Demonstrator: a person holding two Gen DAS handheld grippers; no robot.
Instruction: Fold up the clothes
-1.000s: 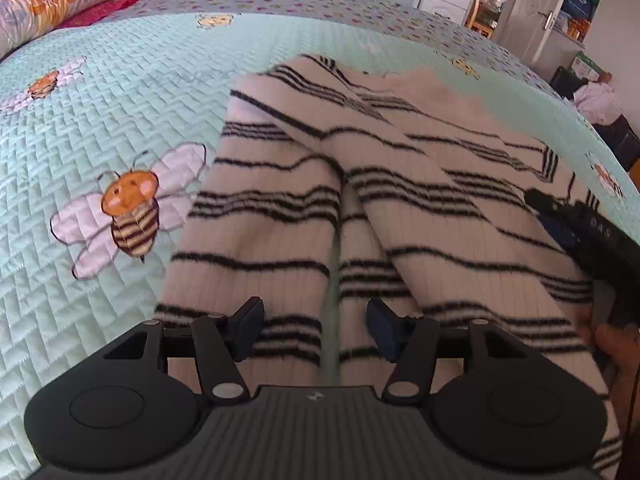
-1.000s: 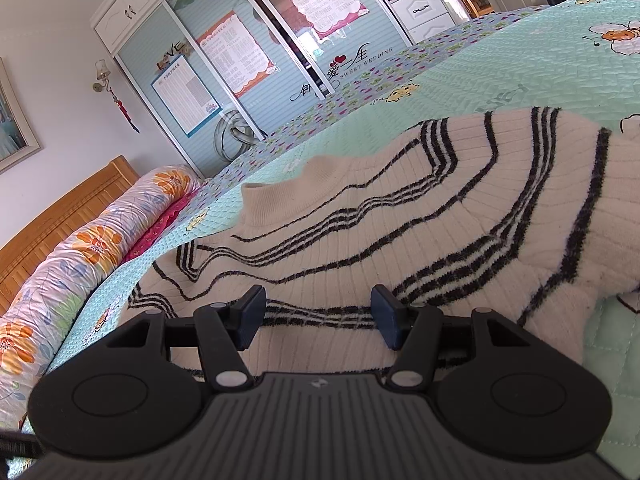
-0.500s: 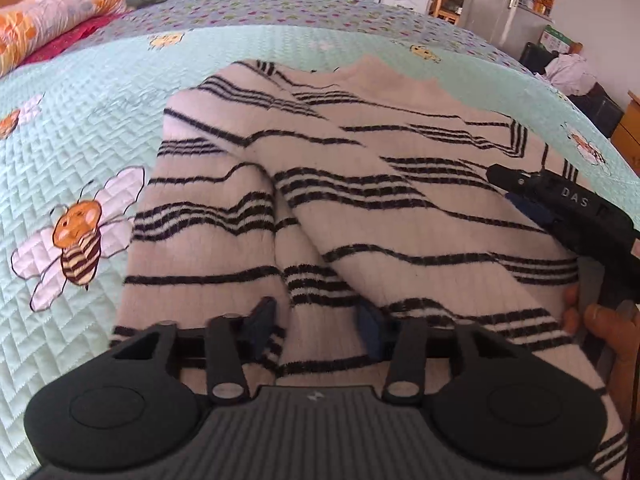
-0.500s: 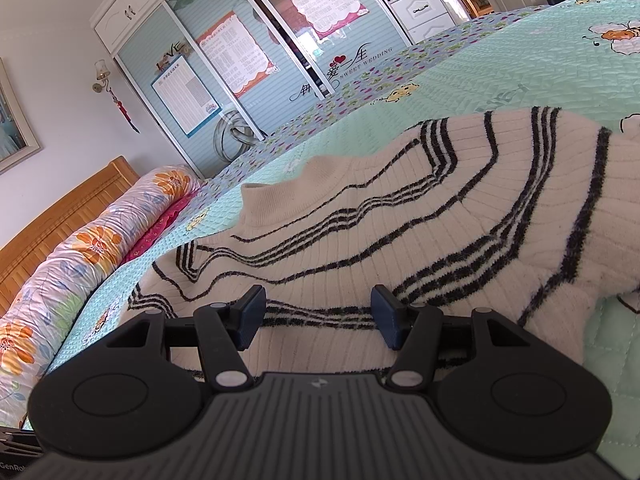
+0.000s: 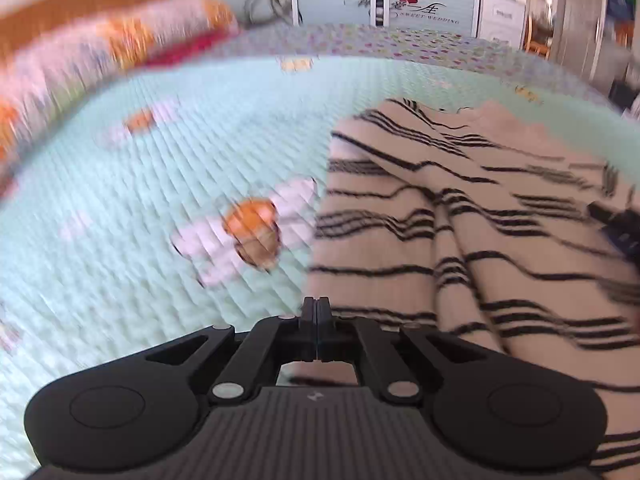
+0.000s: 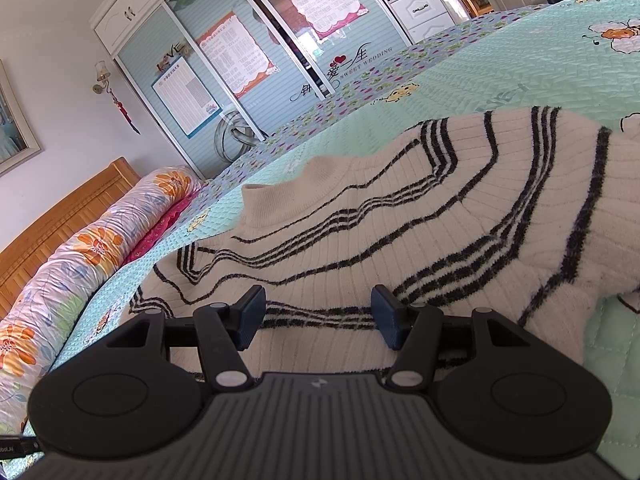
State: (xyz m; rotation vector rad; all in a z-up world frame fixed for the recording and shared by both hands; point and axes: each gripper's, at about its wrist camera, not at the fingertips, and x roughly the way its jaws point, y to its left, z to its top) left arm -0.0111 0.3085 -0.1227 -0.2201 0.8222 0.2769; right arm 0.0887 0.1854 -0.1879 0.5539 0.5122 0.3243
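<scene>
A mint-green quilted bedspread with bee prints [image 6: 520, 68] carries a cream ribbed sweater with black stripes [image 6: 380, 216], spread flat near its foot-side edge, collar toward the flowered bolster pillow [image 6: 80, 256]. The left gripper [image 5: 316, 320] sits at the sweater's hem corner, jaws pressed together; the blurred view does not show whether fabric is pinched. The right gripper [image 6: 318, 316] rests low over the sweater, jaws apart.

Just one striped sweater [image 6: 400, 216] on one bed [image 6: 520, 80]. One long floral pillow [image 6: 80, 260] too, plus two hand-held grippers.
</scene>
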